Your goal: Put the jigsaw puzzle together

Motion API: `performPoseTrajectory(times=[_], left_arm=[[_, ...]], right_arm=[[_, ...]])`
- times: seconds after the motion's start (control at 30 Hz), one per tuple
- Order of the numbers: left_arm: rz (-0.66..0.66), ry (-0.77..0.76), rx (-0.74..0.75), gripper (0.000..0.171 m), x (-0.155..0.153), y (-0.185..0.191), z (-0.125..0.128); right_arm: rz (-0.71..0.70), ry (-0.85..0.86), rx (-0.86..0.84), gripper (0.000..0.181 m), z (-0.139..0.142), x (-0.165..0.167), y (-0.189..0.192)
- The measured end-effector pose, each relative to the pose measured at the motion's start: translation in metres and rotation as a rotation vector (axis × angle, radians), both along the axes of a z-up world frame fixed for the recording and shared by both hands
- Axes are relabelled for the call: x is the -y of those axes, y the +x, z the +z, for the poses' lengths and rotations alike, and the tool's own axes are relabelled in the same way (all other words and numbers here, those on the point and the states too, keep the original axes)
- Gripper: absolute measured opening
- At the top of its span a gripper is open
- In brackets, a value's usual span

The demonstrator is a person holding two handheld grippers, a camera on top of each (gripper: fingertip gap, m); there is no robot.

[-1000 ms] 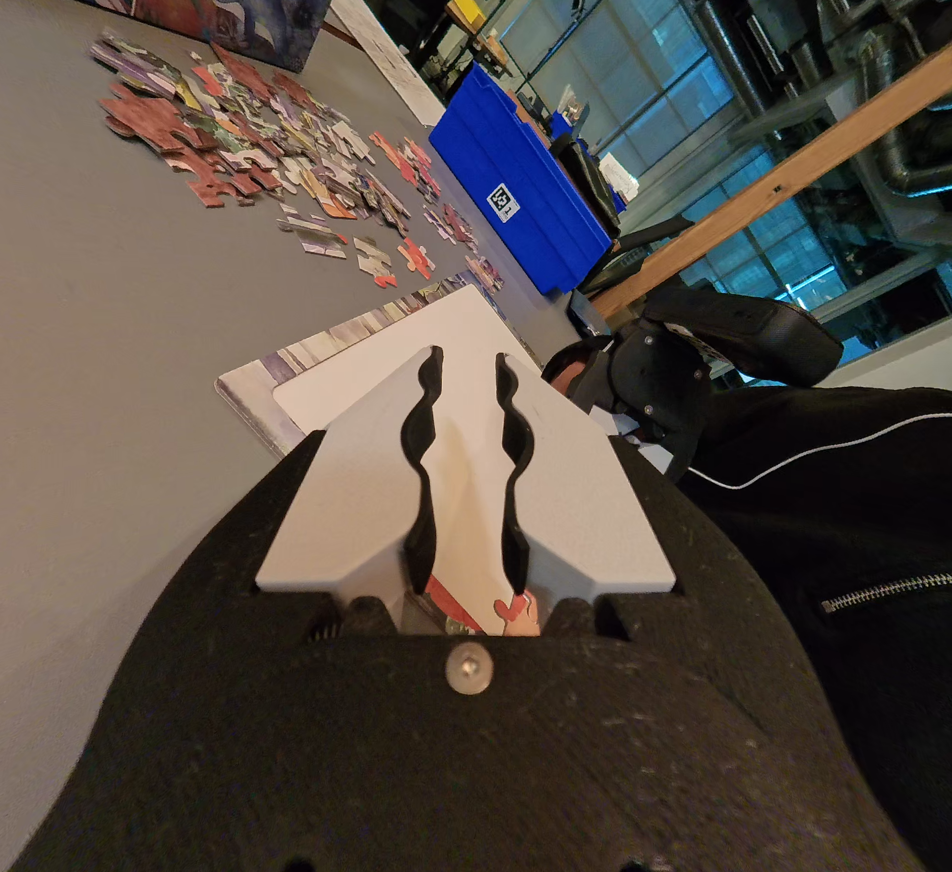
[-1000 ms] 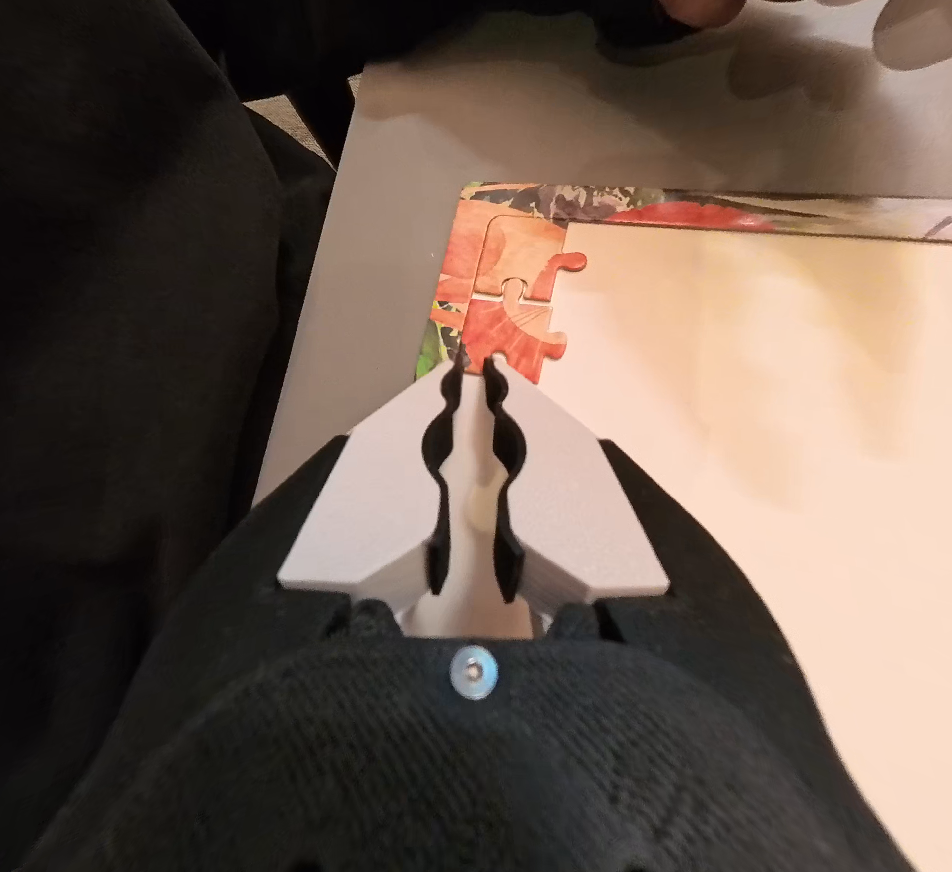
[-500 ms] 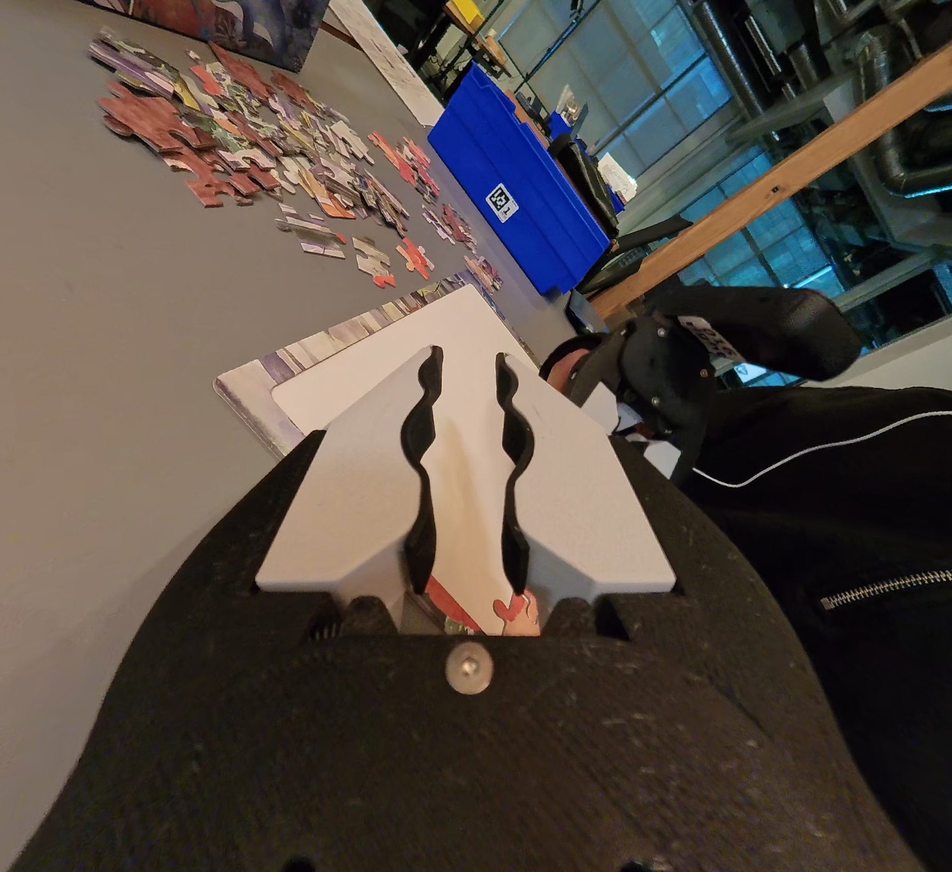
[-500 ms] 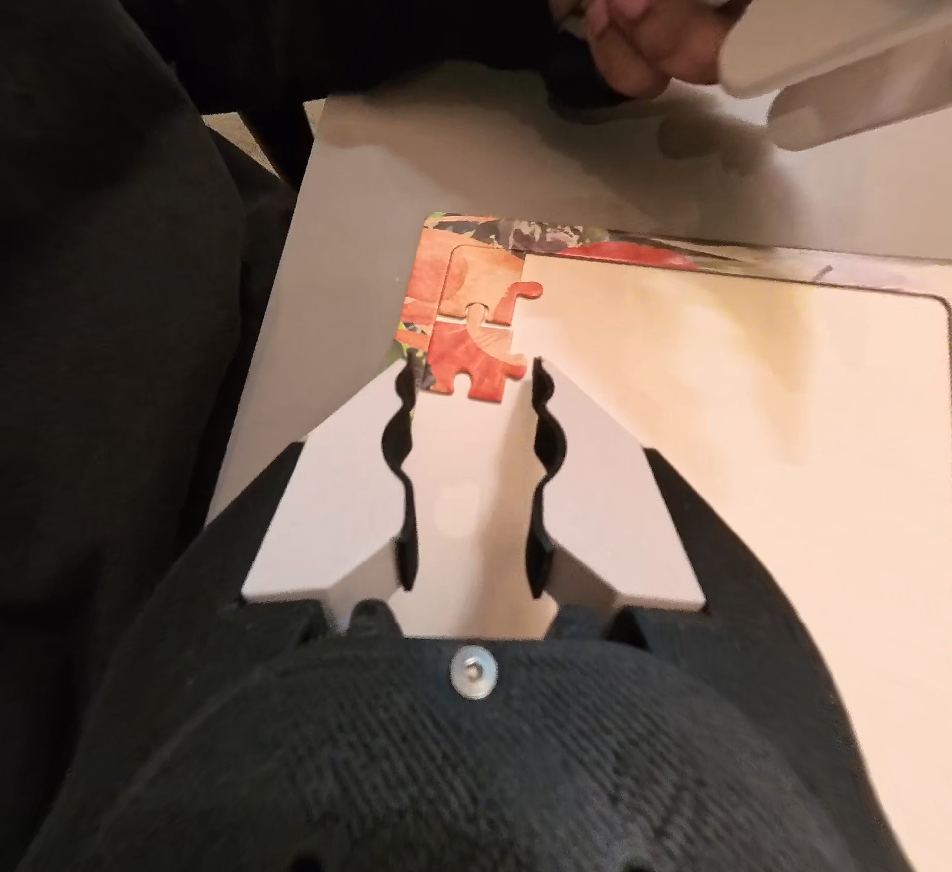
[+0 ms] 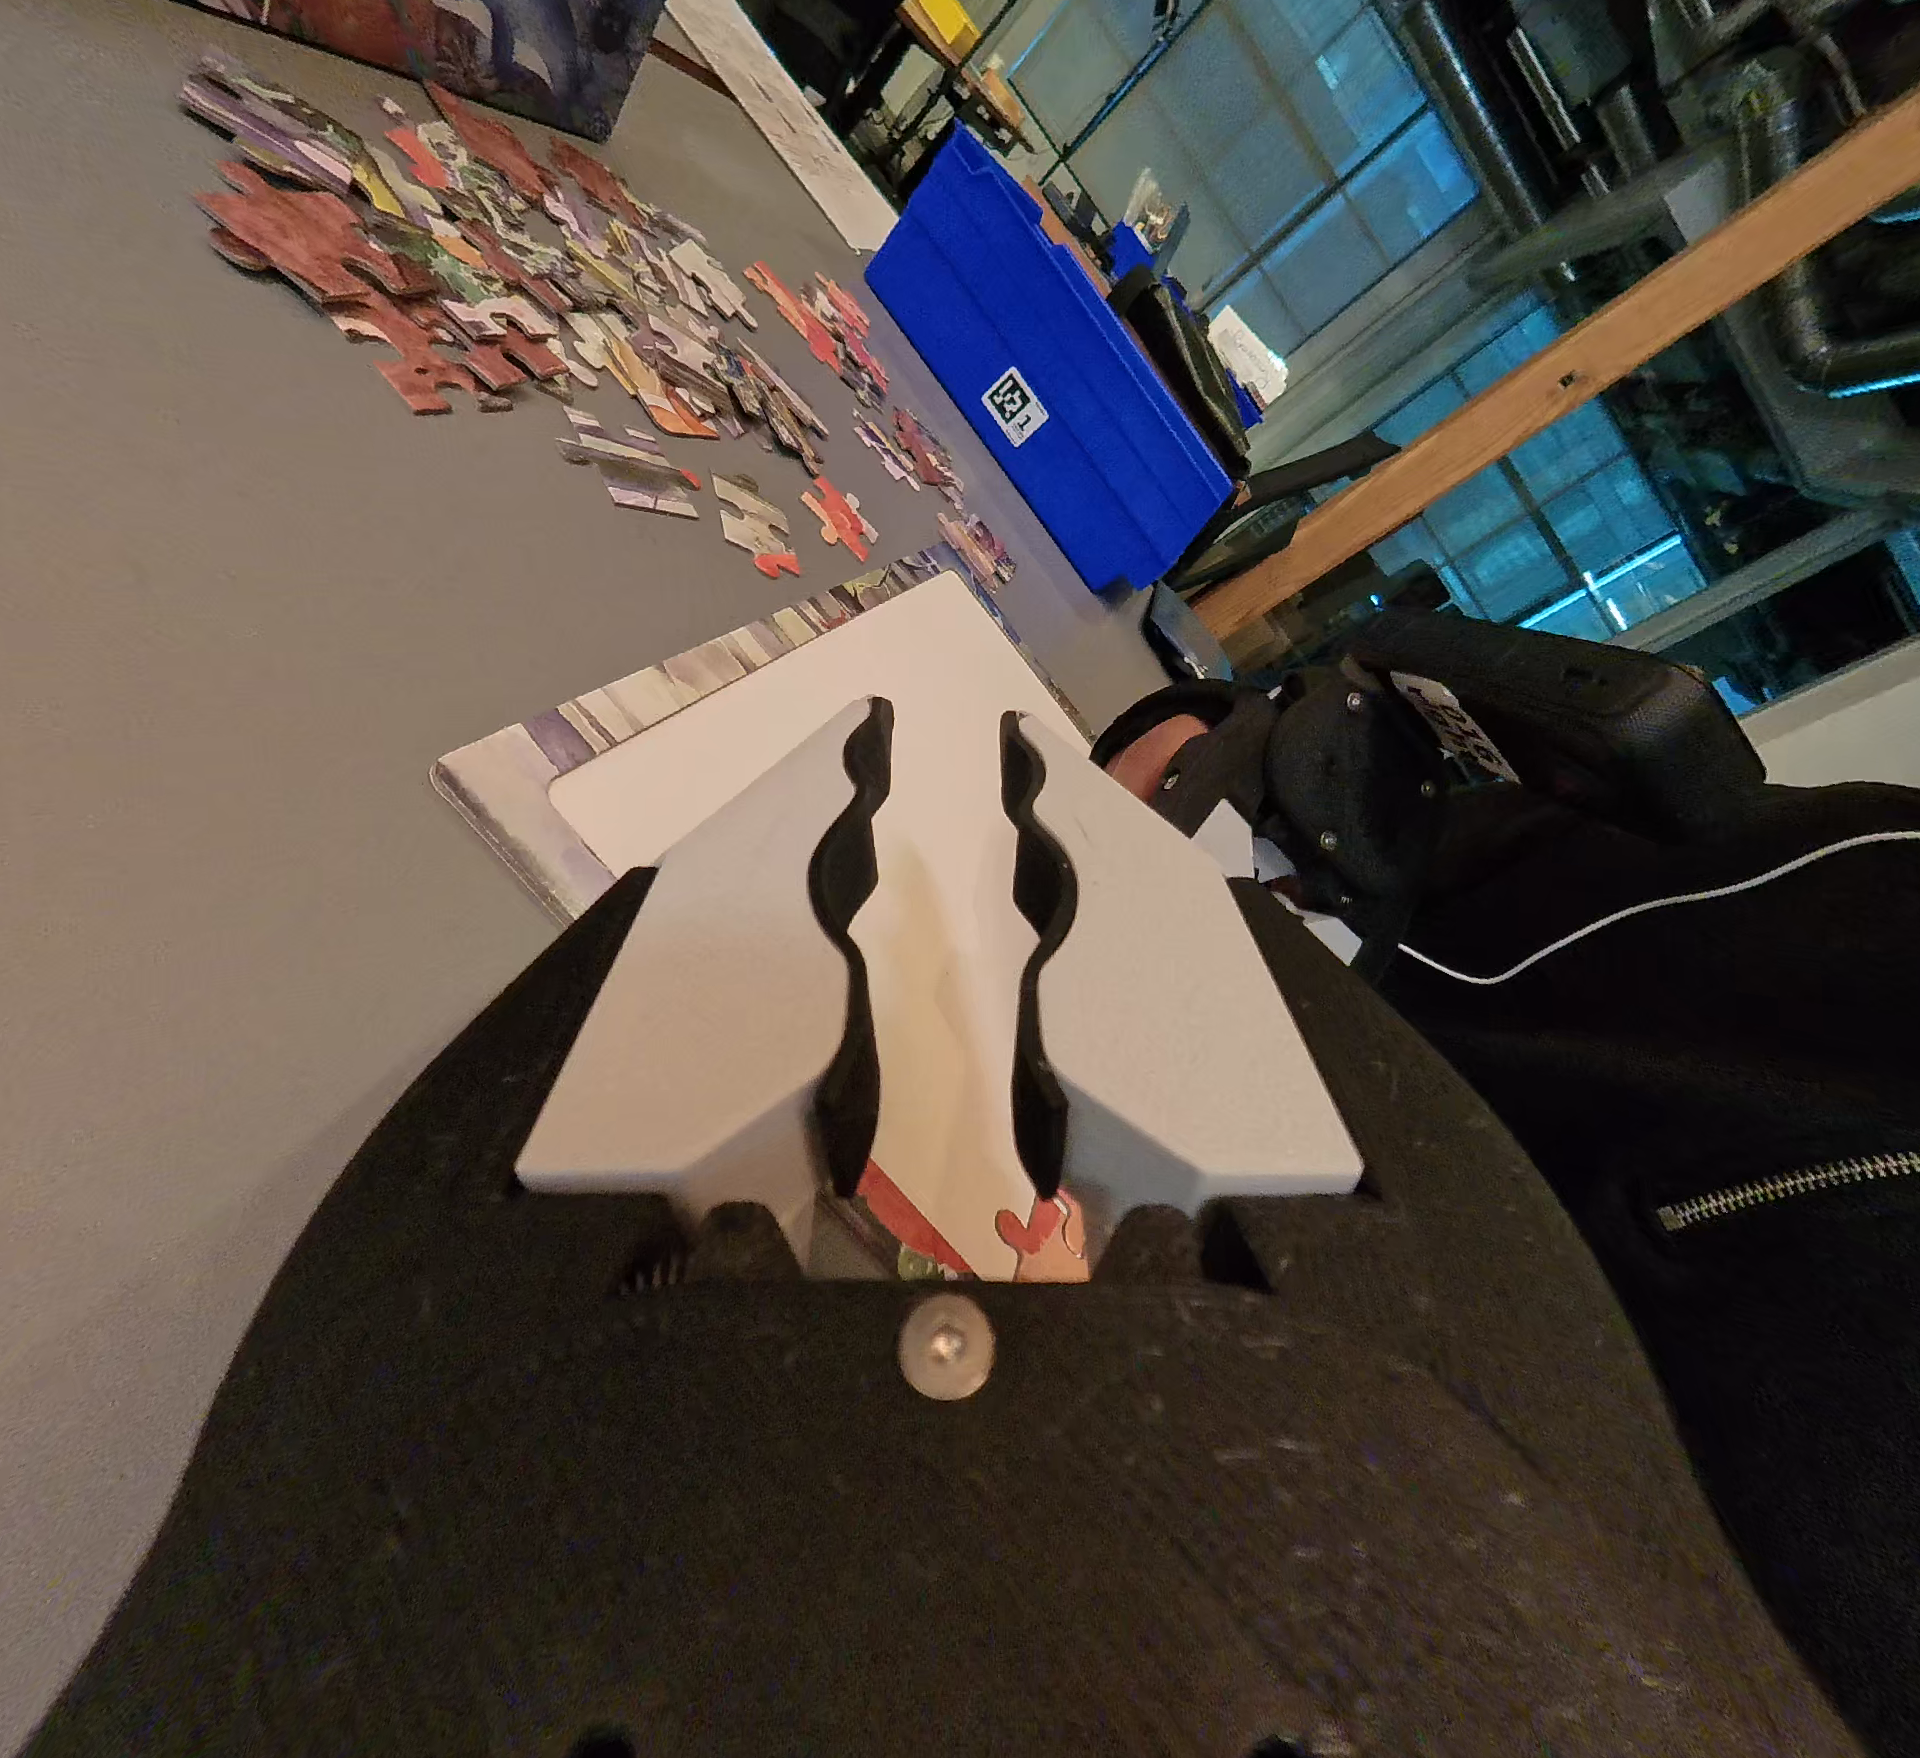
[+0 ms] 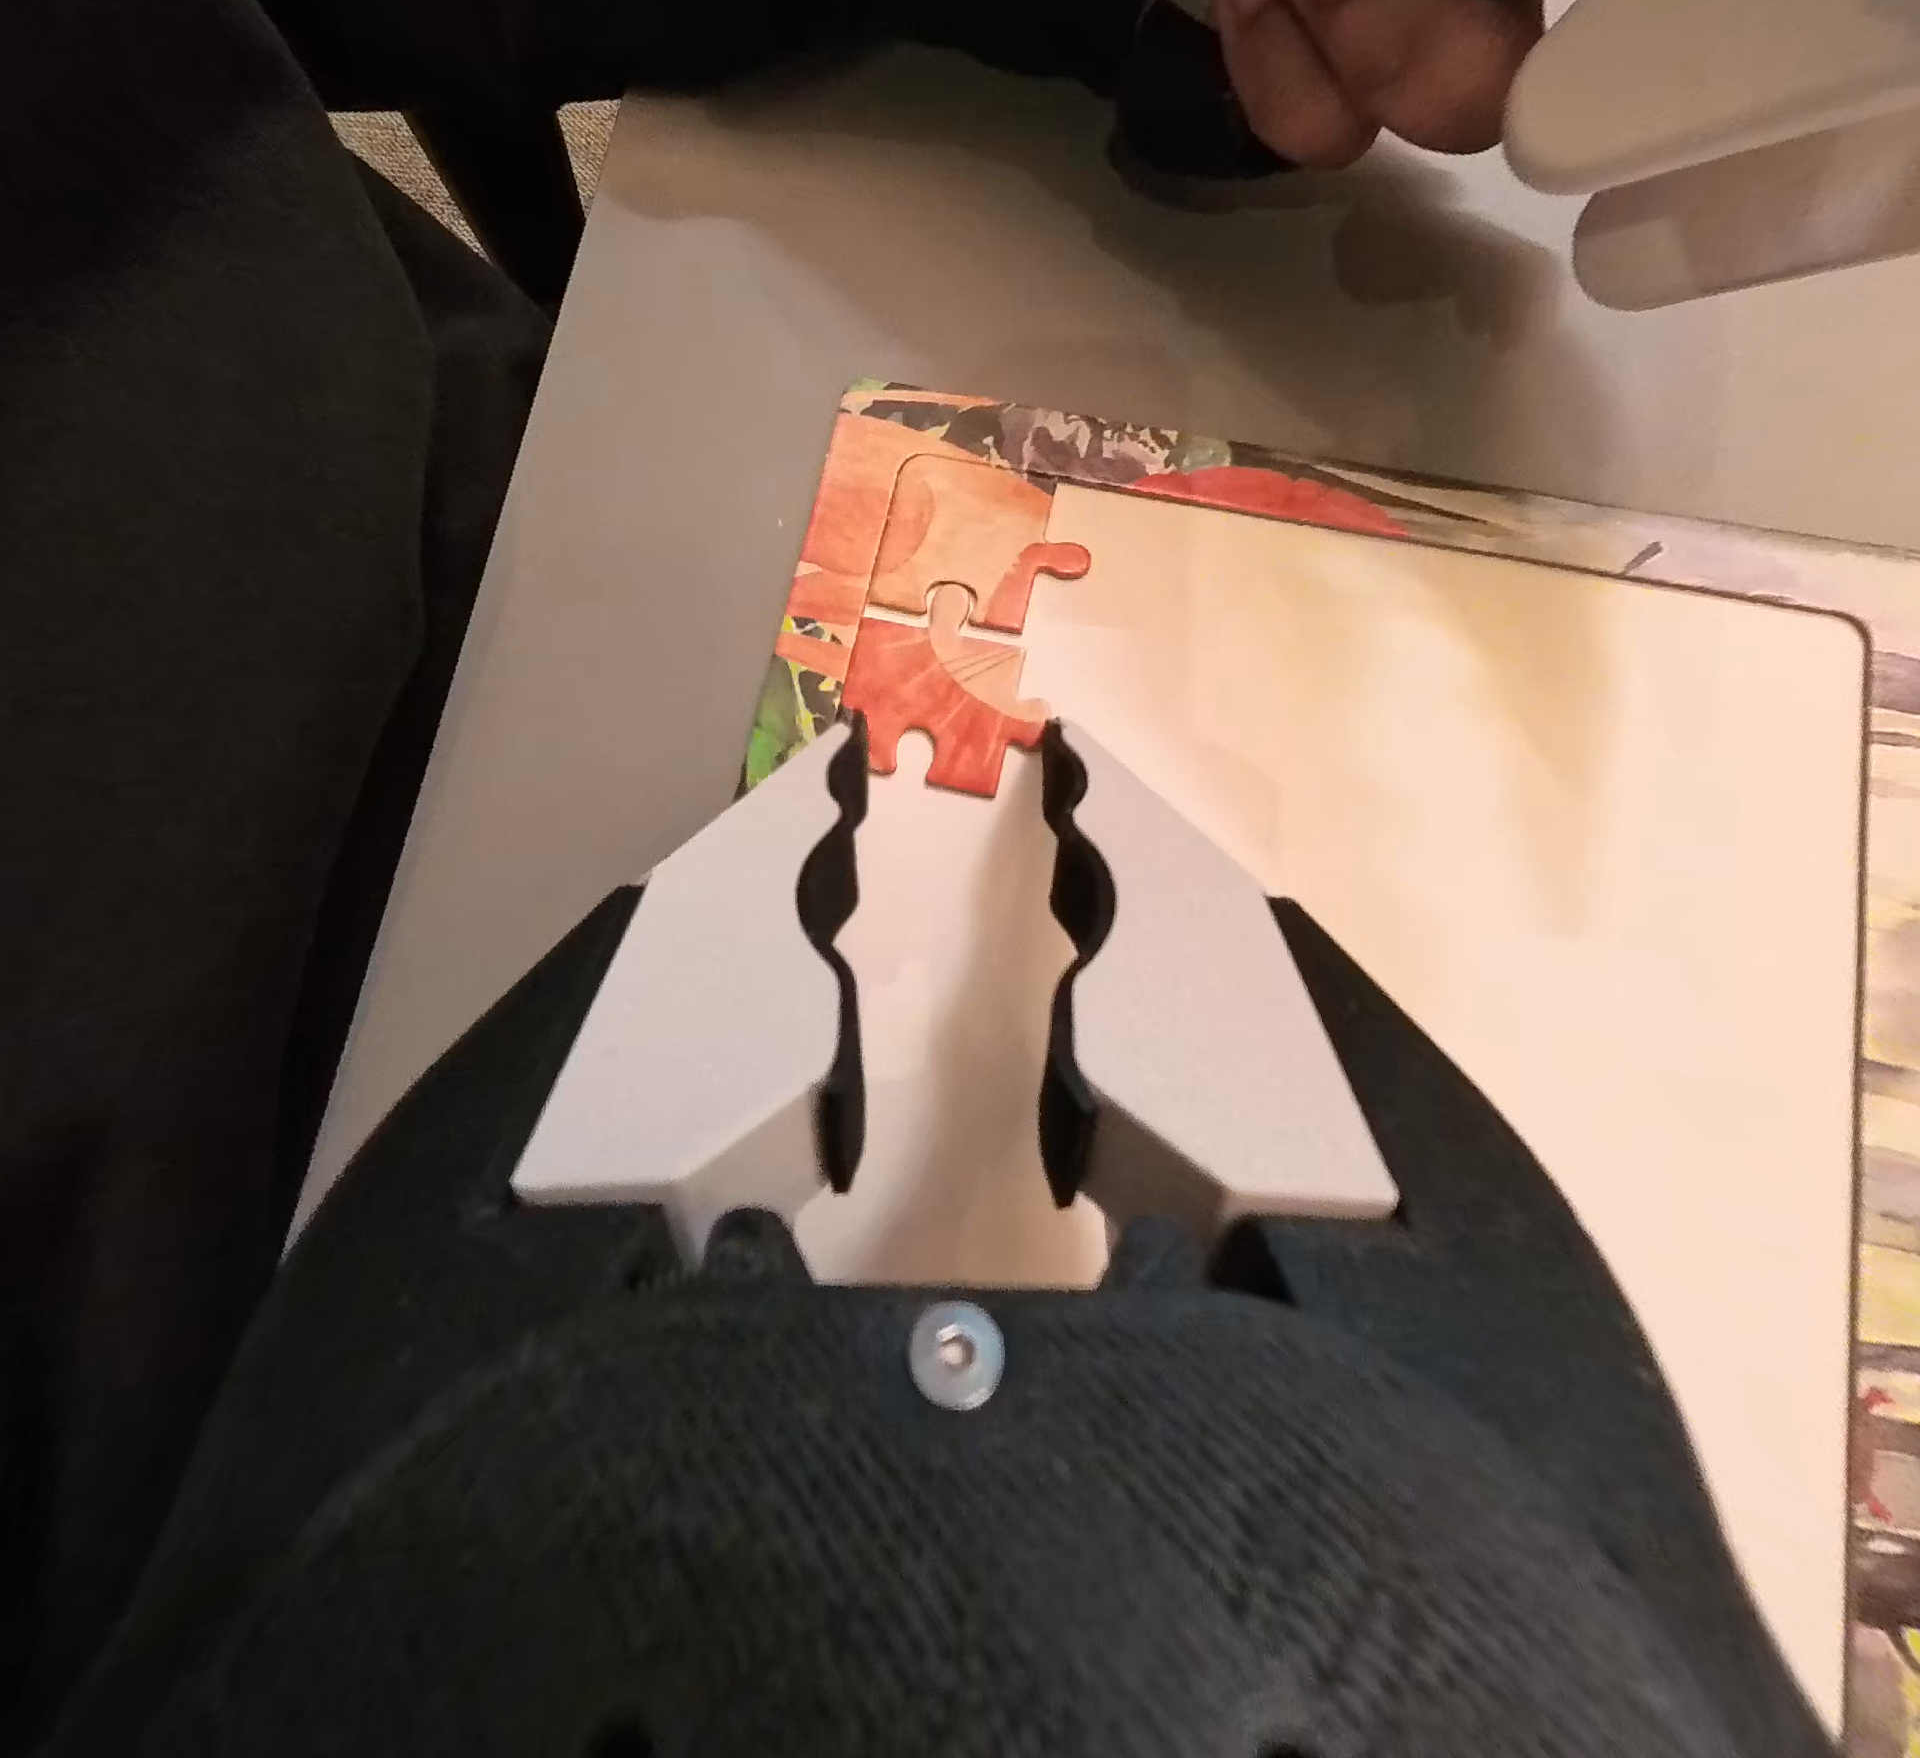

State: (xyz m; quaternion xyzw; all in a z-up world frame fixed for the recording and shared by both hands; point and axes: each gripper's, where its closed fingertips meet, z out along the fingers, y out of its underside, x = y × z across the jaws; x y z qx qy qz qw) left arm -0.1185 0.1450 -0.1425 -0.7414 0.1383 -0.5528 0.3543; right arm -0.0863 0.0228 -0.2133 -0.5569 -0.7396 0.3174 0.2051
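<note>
Our R tool spread, empty, tips straddling red piece seated in tray corner. L tool parted, empty, nearer loose pieces far across tabletop, so L fetches next.

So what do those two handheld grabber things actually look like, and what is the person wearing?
Each has a rough black body with a silver screw, and two pale wedge-shaped fingers lined with wavy black pads: the left gripper, the right gripper. The person wears a black zipped jacket with thin white piping.
</note>
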Motion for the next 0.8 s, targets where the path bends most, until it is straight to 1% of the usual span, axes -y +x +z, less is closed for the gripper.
performPoseTrajectory(times=[0.1, 0.27, 0.4, 0.57, 0.67, 0.8], left_arm=[[0.0, 0.0, 0.0, 0.019, 0.0, 0.0, 0.0], [0.0, -0.001, 0.002, 0.019, 0.0, 0.0, 0.0], [-0.003, -0.001, -0.001, 0.02, 0.0, 0.0, 0.0], [-0.001, -0.002, 0.001, 0.02, 0.0, 0.0, 0.0], [-0.002, -0.002, 0.0, 0.02, 0.0, 0.0, 0.0], [-0.001, -0.002, 0.001, 0.02, 0.0, 0.0, 0.0]], right_arm=[[-0.019, -0.003, 0.01, 0.028, 0.0, -0.004, 0.001], [-0.077, 0.05, 0.02, 0.026, 0.001, -0.023, 0.006], [-0.058, 0.008, 0.003, 0.026, 0.003, -0.015, 0.004], [-0.06, 0.041, 0.02, 0.018, -0.001, -0.017, 0.004], [-0.079, 0.038, 0.032, 0.012, -0.001, -0.023, 0.007], [-0.125, 0.05, 0.055, 0.012, -0.002, -0.037, 0.015]])
